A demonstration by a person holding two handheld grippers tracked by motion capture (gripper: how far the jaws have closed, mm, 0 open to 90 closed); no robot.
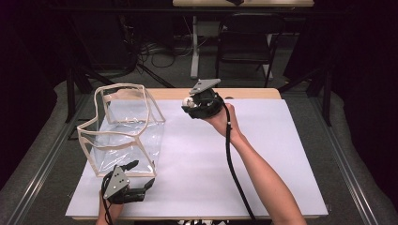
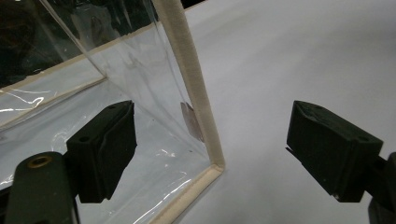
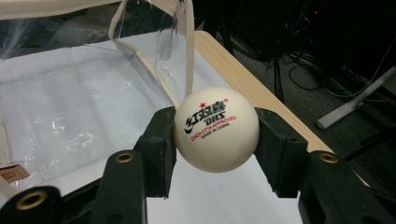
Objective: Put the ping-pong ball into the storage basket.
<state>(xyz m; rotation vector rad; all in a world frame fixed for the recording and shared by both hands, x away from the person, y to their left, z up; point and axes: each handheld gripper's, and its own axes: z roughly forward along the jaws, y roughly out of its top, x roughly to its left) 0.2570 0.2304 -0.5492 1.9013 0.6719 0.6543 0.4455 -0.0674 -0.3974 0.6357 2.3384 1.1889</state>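
You pinched the ball (image 3: 215,129) in your right gripper (image 1: 201,104) beside the bag (image 1: 123,129) (presumably to drop it in), while your left gripper (image 2: 210,149), fingers spread, straddled its corner to steady it.

- You had a wooden table (image 1: 248,93) covered almost fully by a white sheet (image 1: 272,154), with only a strip of wood showing along the far edge.
- Behind it stood a black folding chair (image 1: 245,40), pretty much lost in the shadows.
- A white table leg (image 1: 194,47) ran down to the floor next to it, under another light tabletop (image 1: 202,3) at the very back.
- Cables (image 1: 162,52) were sprawled all over the grey floor (image 1: 178,72).
- Black stand legs (image 1: 77,75) sat at your left.
- The room around you was dark; the light fell mostly on the table.
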